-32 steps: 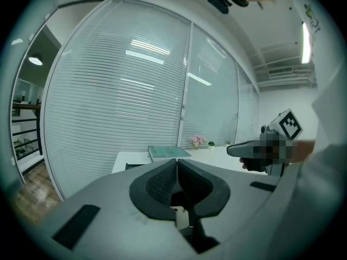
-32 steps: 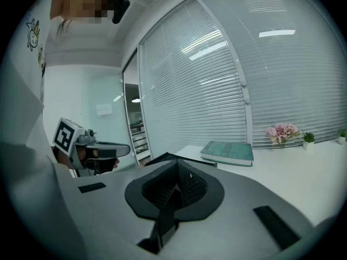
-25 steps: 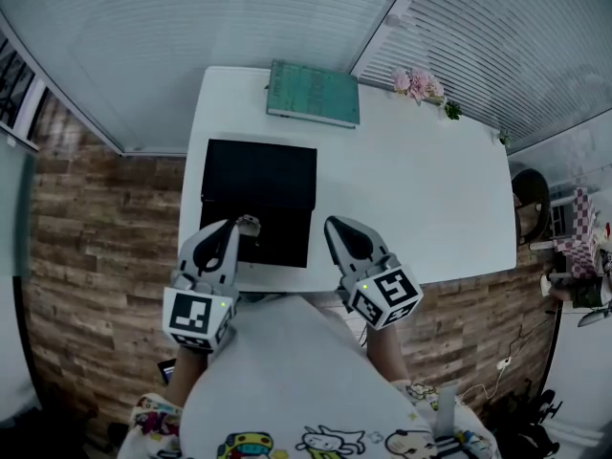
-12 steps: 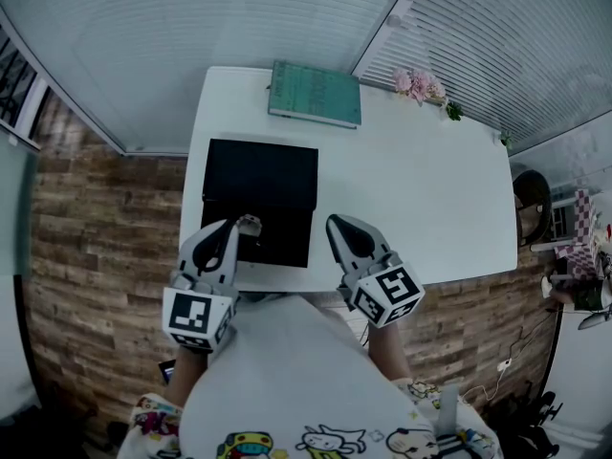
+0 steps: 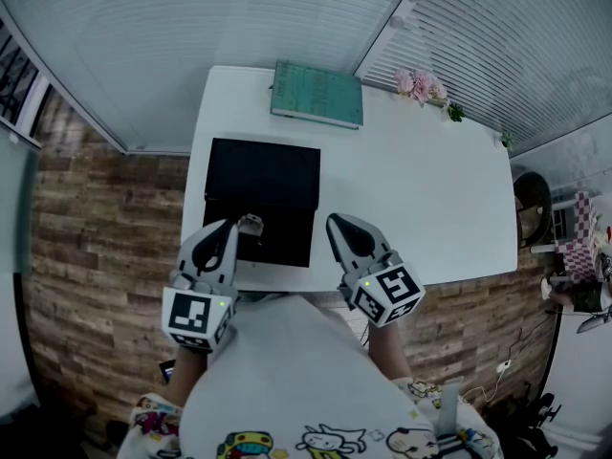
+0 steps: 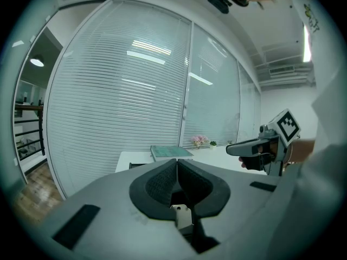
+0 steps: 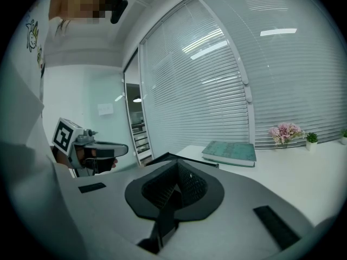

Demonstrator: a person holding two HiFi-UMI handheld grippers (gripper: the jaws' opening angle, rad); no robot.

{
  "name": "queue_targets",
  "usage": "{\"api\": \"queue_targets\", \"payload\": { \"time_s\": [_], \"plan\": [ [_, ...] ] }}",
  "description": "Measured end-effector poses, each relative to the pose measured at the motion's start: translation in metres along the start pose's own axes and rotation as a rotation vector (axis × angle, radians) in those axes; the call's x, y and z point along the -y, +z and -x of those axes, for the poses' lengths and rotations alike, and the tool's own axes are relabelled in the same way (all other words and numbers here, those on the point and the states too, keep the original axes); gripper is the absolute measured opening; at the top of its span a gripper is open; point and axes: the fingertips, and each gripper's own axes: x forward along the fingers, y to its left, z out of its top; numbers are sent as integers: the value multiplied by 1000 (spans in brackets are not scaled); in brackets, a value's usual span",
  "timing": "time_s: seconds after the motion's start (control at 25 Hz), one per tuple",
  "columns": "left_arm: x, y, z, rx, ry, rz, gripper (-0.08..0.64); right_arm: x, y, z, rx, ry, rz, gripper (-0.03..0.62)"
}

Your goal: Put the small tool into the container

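White table [image 5: 430,208] on brown wood-plank floor [image 5: 96,237], pale slatted blinds [image 5: 191,27] across the glass walls beyond.

This is an office room with glass walls. Tall glass partitions hung with white horizontal blinds [image 5: 191,27] close it in on two sides and meet at a corner behind a plain white desk [image 5: 430,208]. On the desk lie a green book [image 5: 316,95] and, by the corner, pink flowers [image 5: 418,85] beside a tiny potted plant [image 5: 452,112]. The floor [image 5: 96,237] is wood-look plank. Strip lights [image 6: 146,47] glow at the blinds, and an air vent [image 6: 284,69] sits high on the white wall.
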Motion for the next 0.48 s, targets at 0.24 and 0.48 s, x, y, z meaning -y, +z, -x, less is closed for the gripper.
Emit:
{"api": "queue_targets", "payload": {
  "time_s": [0.24,0.48],
  "plan": [
    [-4,-5,2,-11,12,1,11,-3,-2,-1,-8,10,9,0],
    [-4,-4,2,-9,6,8,11,-3,-2,-2,-12,10,11,0]
  ]
}}
